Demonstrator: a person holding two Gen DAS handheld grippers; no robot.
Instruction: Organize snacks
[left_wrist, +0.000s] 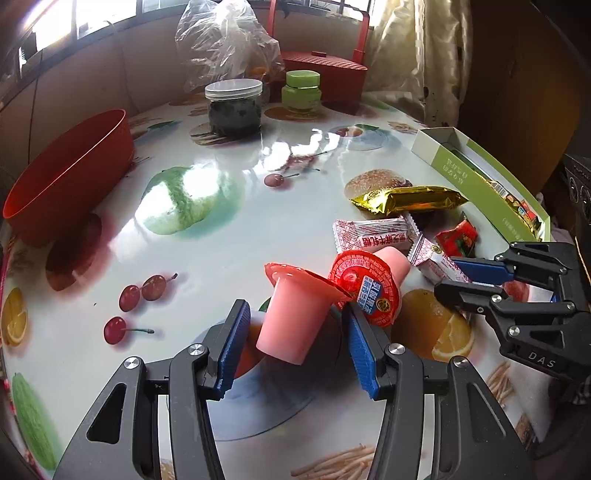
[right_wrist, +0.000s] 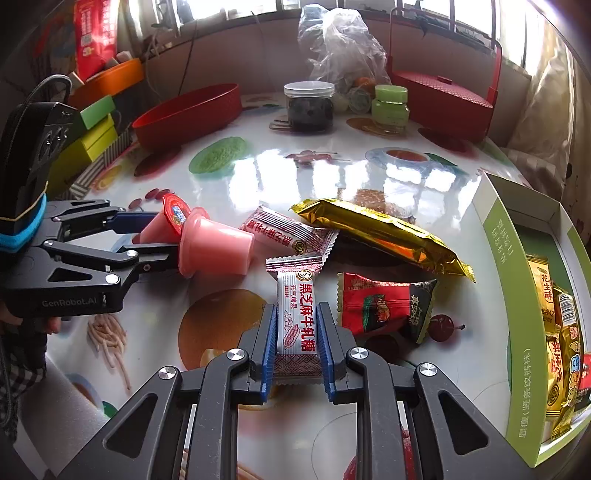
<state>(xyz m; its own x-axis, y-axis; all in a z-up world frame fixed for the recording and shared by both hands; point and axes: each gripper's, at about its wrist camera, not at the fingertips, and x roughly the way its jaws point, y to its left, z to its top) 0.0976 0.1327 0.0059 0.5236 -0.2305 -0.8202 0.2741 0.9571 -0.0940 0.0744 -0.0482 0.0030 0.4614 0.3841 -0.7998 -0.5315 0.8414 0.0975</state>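
Right wrist view first: the right gripper (right_wrist: 297, 345) has its blue pads clamped on a white-and-red candy packet (right_wrist: 297, 325) printed 黑芝麻牛轧糖, held upright between the fingers just above the fruit-print tablecloth (right_wrist: 258, 173). A second nougat packet (right_wrist: 288, 230) of the same make lies flat behind it, touching a long gold wrapper (right_wrist: 380, 230). Just right of the held candy sits a red-and-black sachet (right_wrist: 384, 304), its lettering too crumpled to read. At the right edge stands an open green box (right_wrist: 517, 295) with white Chinese print on its side; yellow packets inside it (right_wrist: 545, 291) read 花生酥.

On the left, the other tool's black body shows "GenRobot.AI" in grey. That left gripper (left_wrist: 291, 334) holds a pink jelly cup (left_wrist: 295, 317) at about half spread, its pads against the cup's sides, the cup tilted with its rim away from the camera. A second jelly cup (left_wrist: 364, 288) lies on its side touching the first, its red foil lid bearing a strawberry and blue label, unreadable. From the left wrist view the right tool's body shows "DAS".

Farther back stand a red bowl (left_wrist: 70, 177), a clear-lidded jar (left_wrist: 234, 107), a green jar (left_wrist: 302, 91) and a red basket (right_wrist: 443, 99).
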